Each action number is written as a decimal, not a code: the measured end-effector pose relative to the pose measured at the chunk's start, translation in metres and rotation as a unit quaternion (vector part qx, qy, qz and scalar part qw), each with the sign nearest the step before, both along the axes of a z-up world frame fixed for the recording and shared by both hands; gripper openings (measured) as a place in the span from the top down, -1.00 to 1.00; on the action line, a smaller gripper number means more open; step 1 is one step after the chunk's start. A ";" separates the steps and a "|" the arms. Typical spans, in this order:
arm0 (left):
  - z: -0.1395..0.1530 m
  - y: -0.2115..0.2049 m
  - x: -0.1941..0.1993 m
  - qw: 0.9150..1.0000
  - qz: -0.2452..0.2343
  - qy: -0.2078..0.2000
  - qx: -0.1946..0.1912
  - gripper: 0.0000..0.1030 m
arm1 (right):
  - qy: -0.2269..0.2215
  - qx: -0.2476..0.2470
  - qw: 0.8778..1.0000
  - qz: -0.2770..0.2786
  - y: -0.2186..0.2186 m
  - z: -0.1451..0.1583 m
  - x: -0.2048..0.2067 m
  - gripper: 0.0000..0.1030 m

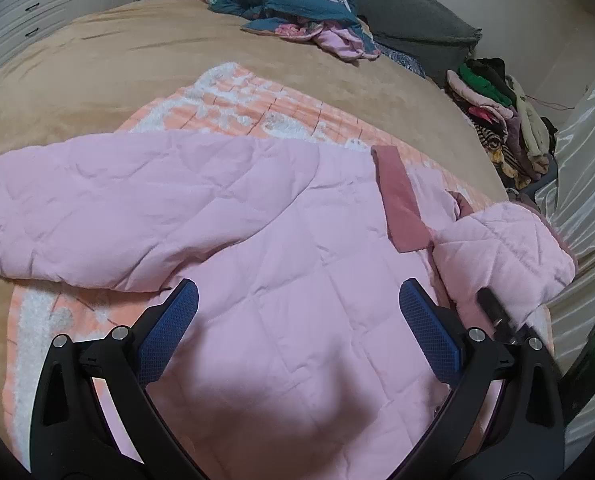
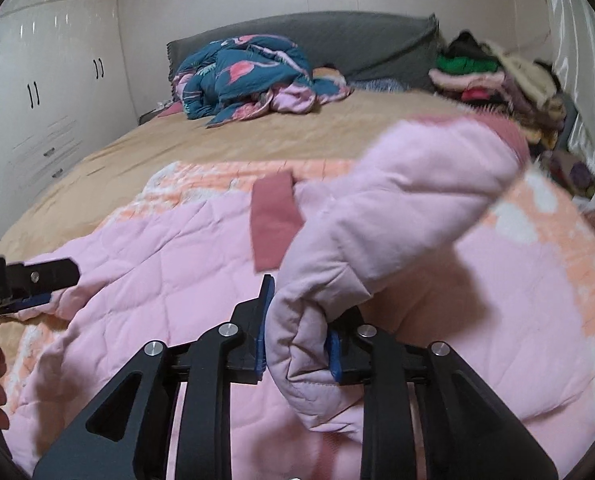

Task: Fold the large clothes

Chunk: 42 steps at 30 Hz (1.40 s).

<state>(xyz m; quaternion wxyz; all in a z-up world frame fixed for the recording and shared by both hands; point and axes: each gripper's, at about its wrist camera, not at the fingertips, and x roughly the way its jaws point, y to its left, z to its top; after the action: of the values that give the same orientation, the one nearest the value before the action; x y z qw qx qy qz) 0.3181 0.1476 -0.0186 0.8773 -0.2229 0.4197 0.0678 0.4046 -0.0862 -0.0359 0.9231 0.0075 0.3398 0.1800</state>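
A pink quilted jacket (image 1: 297, 264) lies spread on a peach-and-white fleece blanket (image 1: 233, 100) over the tan bed (image 1: 97, 64); one sleeve (image 1: 97, 208) is folded across the body. The right hand-held gripper (image 2: 297, 340) has the other sleeve's cuff (image 2: 297, 364) between its blue textured pads, which appear to touch the padded cloth; the left hand-held gripper (image 1: 297, 320) hovers above the jacket body with jaws wide apart, holding nothing. Risk: the puffy, slippery shell may slide out of a loosening grip, so the raised sleeve would flop short of its fold line. The dusty-rose collar band (image 1: 401, 204) is smooth and flat.
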 end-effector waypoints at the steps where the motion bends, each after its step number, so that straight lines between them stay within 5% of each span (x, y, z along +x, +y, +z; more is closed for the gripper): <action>1: -0.001 0.000 0.000 1.000 0.000 0.002 0.001 -0.83 | 0.009 0.004 1.000 0.001 0.001 -0.003 -0.001 0.11; 2: -0.002 0.000 0.001 1.000 -0.001 0.003 0.000 -0.83 | 0.017 0.009 1.000 -0.001 0.000 -0.005 -0.005 -0.12; 6: -0.008 0.000 0.002 1.000 -0.002 0.011 -0.014 -0.83 | 0.009 0.038 0.999 -0.025 -0.014 -0.002 -0.018 -0.44; 17: -0.011 0.009 -0.001 0.994 -0.012 -0.008 -0.105 -0.83 | 0.049 0.065 0.996 0.043 -0.001 -0.004 -0.044 -0.58; 22: -0.029 -0.002 0.009 0.987 -0.040 0.001 -0.156 -0.83 | 0.046 0.080 0.996 0.009 -0.025 0.004 -0.055 -0.64; 27: -0.050 -0.022 0.017 0.990 -0.053 0.033 -0.129 -0.83 | 0.013 0.045 0.998 -0.047 -0.062 0.010 -0.069 -0.64; 31: -0.052 -0.040 0.022 0.997 -0.062 0.034 -0.040 -0.78 | -0.005 0.003 0.996 -0.088 -0.089 0.008 -0.078 -0.64; 34: -0.054 -0.046 0.022 0.997 -0.066 0.033 -0.017 -0.17 | -0.004 -0.009 0.994 -0.108 -0.109 0.005 -0.082 -0.64; 36: -0.055 -0.045 0.022 0.997 -0.064 0.031 -0.018 0.41 | -0.004 -0.009 0.993 -0.121 -0.123 0.003 -0.082 -0.64; 38: -0.052 -0.041 0.022 0.998 -0.061 0.020 0.002 0.74 | 0.002 -0.006 0.991 -0.134 -0.135 0.000 -0.082 -0.64; 42: -0.035 -0.030 0.018 0.998 -0.054 -0.019 -0.012 0.86 | 0.009 0.000 0.987 -0.160 -0.159 0.002 -0.084 -0.64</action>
<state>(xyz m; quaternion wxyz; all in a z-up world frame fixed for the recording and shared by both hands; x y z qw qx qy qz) 0.3357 0.1180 -0.0541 0.8845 -0.2118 0.4156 0.0110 0.3211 -0.2456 -0.0339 0.9370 0.0633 0.3422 0.0299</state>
